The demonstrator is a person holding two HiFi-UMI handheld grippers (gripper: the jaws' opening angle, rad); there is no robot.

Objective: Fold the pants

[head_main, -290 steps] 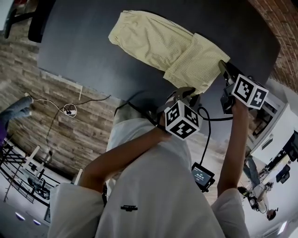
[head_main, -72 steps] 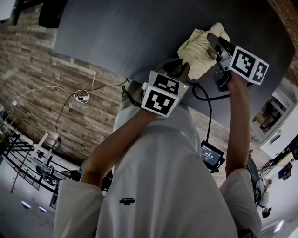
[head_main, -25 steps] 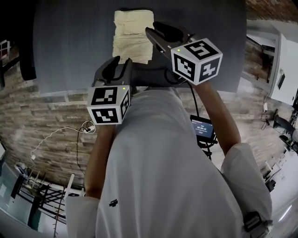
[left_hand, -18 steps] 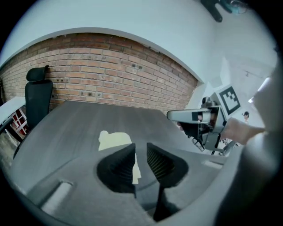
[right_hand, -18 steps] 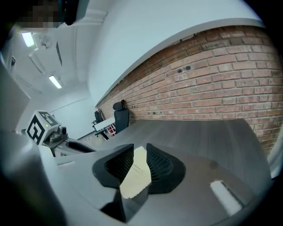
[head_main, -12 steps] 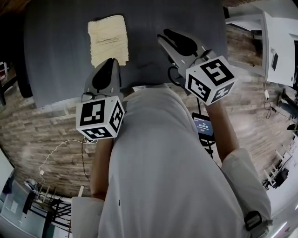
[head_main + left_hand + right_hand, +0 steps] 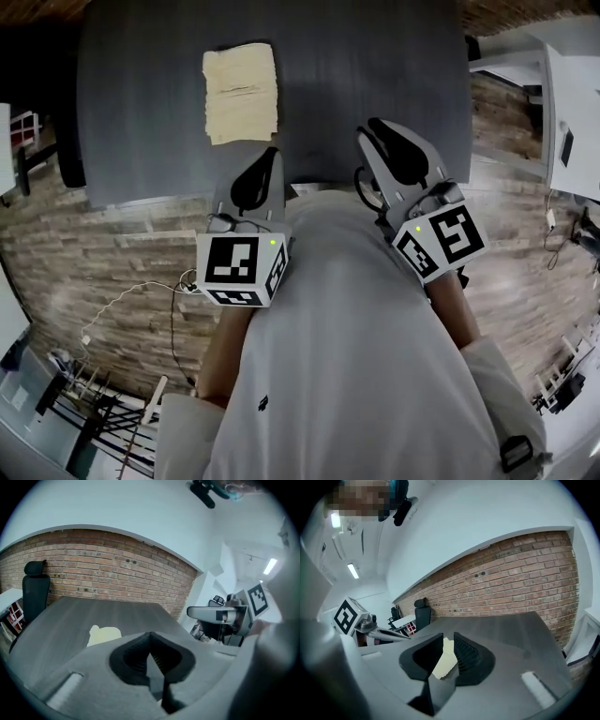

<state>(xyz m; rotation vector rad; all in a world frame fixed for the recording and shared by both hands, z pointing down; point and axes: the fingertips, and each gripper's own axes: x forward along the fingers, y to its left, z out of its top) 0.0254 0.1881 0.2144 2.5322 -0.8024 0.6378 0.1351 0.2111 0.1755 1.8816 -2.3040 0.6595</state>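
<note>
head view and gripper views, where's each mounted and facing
Head view: on the head, steeply down at table, pants, torso, left gripper, right gripper.
Left gripper view: on the left gripper, faces across the table to a brick wall; shut jaws show.
Right gripper view: likewise on the right gripper; jaws closing, empty.
Shared: both gripper views show pants and the other gripper.

Dark grey table (image 7: 375, 66), folded pants (image 7: 241, 91)

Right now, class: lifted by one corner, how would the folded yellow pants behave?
Probably floppy: the folded pants are stacked cloth layers, so the folds would likely fall open. Lying flat on the table, they seem unlikely to roll.
</note>
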